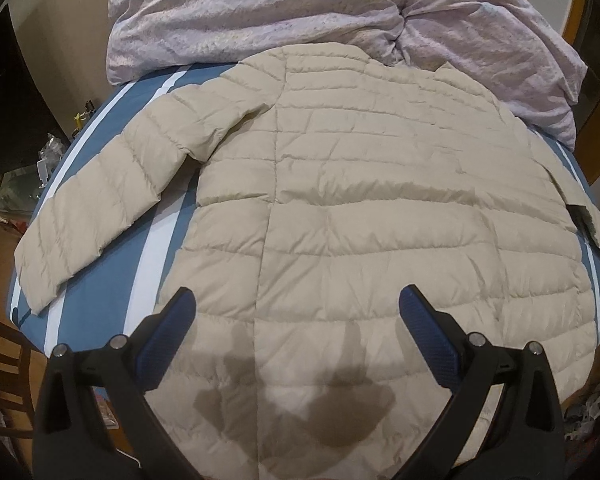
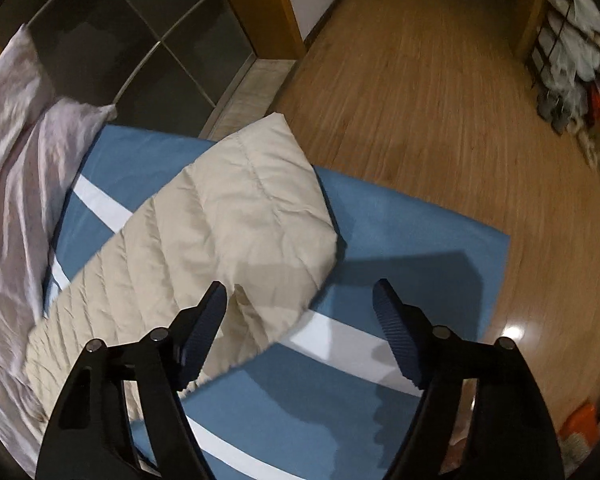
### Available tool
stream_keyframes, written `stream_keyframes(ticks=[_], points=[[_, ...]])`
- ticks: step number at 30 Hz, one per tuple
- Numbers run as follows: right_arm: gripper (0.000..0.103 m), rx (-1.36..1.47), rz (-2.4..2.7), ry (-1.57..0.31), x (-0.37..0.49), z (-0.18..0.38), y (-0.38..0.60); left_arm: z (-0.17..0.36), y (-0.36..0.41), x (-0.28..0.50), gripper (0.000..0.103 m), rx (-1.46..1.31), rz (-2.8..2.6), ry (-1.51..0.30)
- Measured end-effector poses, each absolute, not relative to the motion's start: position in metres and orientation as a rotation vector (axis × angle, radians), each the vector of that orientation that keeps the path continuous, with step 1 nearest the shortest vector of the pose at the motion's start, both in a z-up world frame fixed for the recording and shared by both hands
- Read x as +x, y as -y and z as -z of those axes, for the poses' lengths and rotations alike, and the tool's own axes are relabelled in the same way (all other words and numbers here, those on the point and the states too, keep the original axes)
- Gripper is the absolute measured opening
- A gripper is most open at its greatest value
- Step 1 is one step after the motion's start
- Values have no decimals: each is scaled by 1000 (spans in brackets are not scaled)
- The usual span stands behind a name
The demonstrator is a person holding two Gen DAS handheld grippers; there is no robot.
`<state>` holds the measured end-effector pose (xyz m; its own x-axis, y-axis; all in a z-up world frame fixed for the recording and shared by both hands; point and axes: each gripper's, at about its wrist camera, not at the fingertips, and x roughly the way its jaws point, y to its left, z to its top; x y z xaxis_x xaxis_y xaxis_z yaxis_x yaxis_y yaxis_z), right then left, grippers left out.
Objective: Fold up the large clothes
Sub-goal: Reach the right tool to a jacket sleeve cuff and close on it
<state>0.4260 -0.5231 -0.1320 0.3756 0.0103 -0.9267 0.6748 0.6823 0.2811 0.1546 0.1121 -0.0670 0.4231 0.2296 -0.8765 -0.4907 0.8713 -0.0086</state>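
A beige quilted puffer jacket lies spread flat, back up, on a bed with a blue, white-striped sheet. One sleeve stretches out to the left in the left wrist view. My left gripper hovers open over the jacket's lower back, and its shadow falls on the fabric. In the right wrist view the other sleeve lies diagonally across the sheet. My right gripper is open above the sleeve's end. Its left finger is over the fabric and its right finger over the sheet, and neither presses on anything.
A crumpled lilac duvet is piled at the head of the bed behind the jacket's collar. Past the bed corner is wooden floor, with a shoe rack at the far right. A wooden chair stands at the left bedside.
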Motion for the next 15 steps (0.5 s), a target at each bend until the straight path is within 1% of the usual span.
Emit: stream_keyframes(ticks=[3, 7, 8, 9, 11, 12, 14, 15], points=[[70, 746, 461, -1135, 432, 140, 522, 69, -114, 160, 101, -287, -459, -1051], [59, 743, 456, -1112, 431, 143, 522, 70, -116, 164, 101, -290, -455, -1054], [51, 728, 456, -1104, 432, 142, 520, 70, -116, 165, 101, -291, -455, -1055], [46, 725, 450, -1103, 435, 143, 518, 70, -116, 165, 101, -292, -454, -1055], [29, 727, 431, -1097, 436, 142, 518, 71, -116, 166, 101, -296, -450, -1056], [26, 730, 423, -1093, 437, 141, 517, 72, -116, 167, 101, -296, -450, -1056], [17, 709, 416, -1076, 441, 136, 513, 72, -117, 168, 101, -295, -451, -1056], [15, 685, 409, -1063, 443, 131, 508, 72, -117, 168, 101, -295, -451, -1056]])
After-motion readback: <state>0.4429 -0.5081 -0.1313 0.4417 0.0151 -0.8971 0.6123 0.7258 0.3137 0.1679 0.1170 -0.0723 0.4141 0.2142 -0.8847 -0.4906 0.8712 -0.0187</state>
